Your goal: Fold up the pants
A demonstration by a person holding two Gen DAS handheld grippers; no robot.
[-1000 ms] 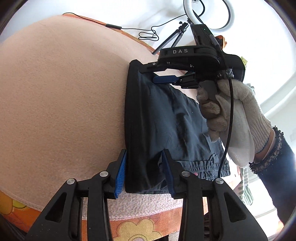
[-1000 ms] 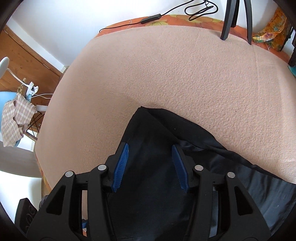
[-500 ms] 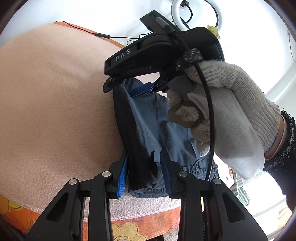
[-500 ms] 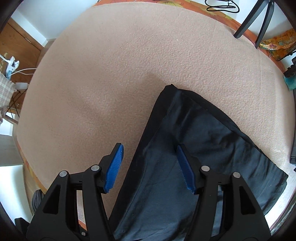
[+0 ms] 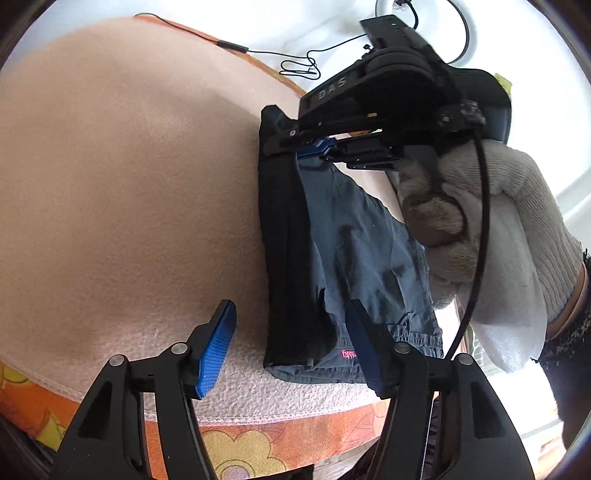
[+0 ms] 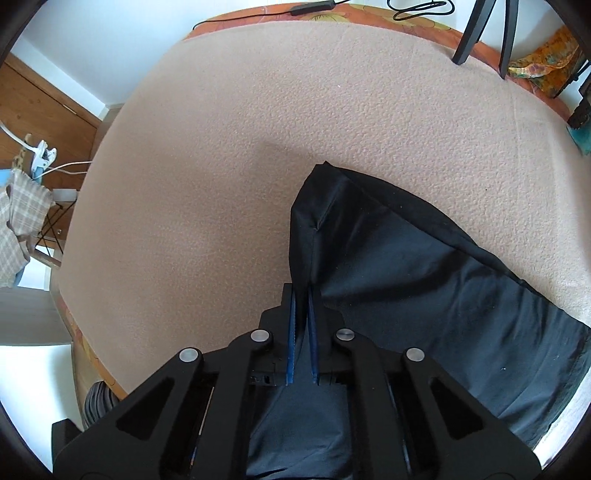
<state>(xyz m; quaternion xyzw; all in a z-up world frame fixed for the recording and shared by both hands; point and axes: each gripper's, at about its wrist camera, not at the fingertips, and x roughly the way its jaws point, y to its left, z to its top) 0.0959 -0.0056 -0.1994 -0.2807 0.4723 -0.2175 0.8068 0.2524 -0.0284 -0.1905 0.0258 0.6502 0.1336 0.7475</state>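
Dark navy pants (image 5: 332, 258) lie folded on the beige fleece cover (image 5: 129, 184), the waistband end with a small red label near the front edge. My left gripper (image 5: 291, 336) is open, its blue pads astride the near fold edge of the pants, just above the cloth. My right gripper (image 5: 314, 147), held by a white-gloved hand (image 5: 498, 229), is shut on the far end of the pants. In the right wrist view the right gripper (image 6: 301, 299) pinches a raised fold of the pants (image 6: 424, 266).
The fleece cover (image 6: 258, 147) lies over an orange flowered cloth (image 5: 258, 446) at the table edge. Black cables (image 5: 295, 66) and a ring light (image 5: 461, 33) stand at the back. Tripod legs (image 6: 476, 33) rise at the far side.
My right gripper has closed on the far end of the pants. My left gripper has opened wider and drawn back slightly toward the near edge.
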